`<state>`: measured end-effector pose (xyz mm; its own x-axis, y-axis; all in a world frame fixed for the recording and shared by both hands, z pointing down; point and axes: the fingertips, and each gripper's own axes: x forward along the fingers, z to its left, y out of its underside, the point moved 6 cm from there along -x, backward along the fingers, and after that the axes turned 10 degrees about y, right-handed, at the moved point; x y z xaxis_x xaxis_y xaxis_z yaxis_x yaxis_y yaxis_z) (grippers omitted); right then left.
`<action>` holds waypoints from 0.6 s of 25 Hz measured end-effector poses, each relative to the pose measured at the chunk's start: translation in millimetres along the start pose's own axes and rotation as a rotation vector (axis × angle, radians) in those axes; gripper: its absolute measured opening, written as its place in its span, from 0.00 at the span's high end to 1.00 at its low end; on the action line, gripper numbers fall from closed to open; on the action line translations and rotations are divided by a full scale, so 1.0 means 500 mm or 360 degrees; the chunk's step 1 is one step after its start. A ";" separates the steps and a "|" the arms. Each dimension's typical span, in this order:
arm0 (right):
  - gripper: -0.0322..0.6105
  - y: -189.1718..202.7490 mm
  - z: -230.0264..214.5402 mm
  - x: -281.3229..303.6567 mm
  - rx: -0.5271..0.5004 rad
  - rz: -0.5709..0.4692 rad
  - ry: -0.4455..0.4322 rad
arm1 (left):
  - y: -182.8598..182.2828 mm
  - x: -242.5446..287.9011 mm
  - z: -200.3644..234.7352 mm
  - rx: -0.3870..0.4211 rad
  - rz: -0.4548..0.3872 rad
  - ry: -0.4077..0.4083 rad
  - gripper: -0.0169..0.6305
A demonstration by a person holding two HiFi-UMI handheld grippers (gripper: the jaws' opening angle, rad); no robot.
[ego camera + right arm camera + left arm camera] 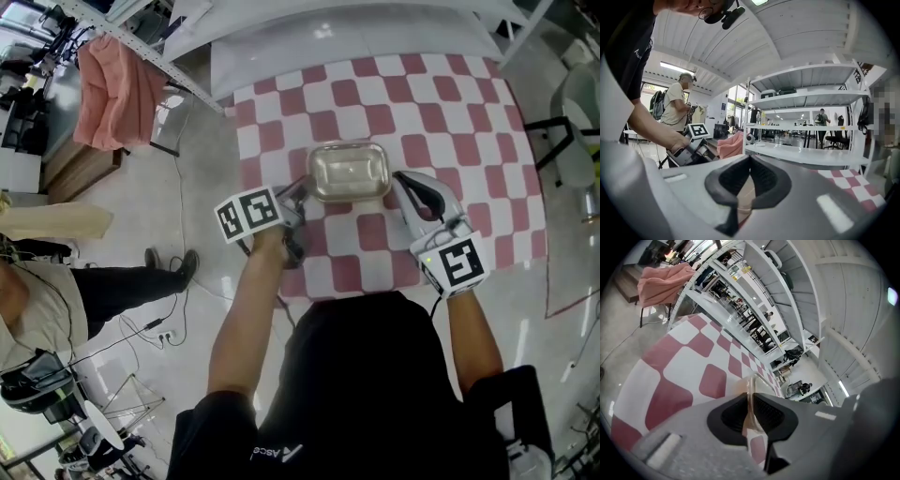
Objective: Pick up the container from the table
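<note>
Clear plastic is what your left gripper has. Its jaws are drawn in narrow, with the thin wall of the container pinched between the pads.
— first spotter

It looks the same on the other side. Your right gripper has its jaws nearly together on a pale strip, which I take to be the container's right rim.
— second spotter

So the container sits between your two grippers, one at each short end, above the red-and-white checked cloth on the table. I judge the grasp made and the lift to be the step in hand. Whether the base has cleared the cloth, I cannot tell.
— first spotter

Then the next move calls for both your hands to rise together at one pace and stay level. You hold only thin rims, so if one hand gets ahead, the container could tilt or slip out of the far pads. Don't squeeze harder; that wall looks as if it would flex.
— second spotter

Is there any writing?
— first spotter

I see no label on the container. The marker cubes, on your side of the container, carry black-and-white squares and no words. Your black shirt shows white letters that read ASCO, and the rest is cut off.
— second spotter
</note>
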<state>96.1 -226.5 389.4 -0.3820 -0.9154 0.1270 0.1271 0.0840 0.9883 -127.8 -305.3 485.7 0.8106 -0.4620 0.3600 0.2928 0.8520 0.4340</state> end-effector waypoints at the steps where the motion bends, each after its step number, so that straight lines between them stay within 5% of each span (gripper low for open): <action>1: 0.95 -0.002 -0.001 -0.003 0.0004 -0.0002 0.0002 | 0.001 -0.003 -0.003 -0.0008 -0.0003 0.0009 0.90; 15: 0.95 -0.027 0.019 -0.052 0.0011 -0.0079 0.0044 | 0.021 -0.078 -0.057 -0.0168 -0.0184 0.0159 0.90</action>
<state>95.5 -200.0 373.4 -0.3625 -0.9289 0.0758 0.1026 0.0410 0.9939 -141.9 -271.5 452.8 0.8132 -0.5361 0.2267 0.4344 0.8182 0.3767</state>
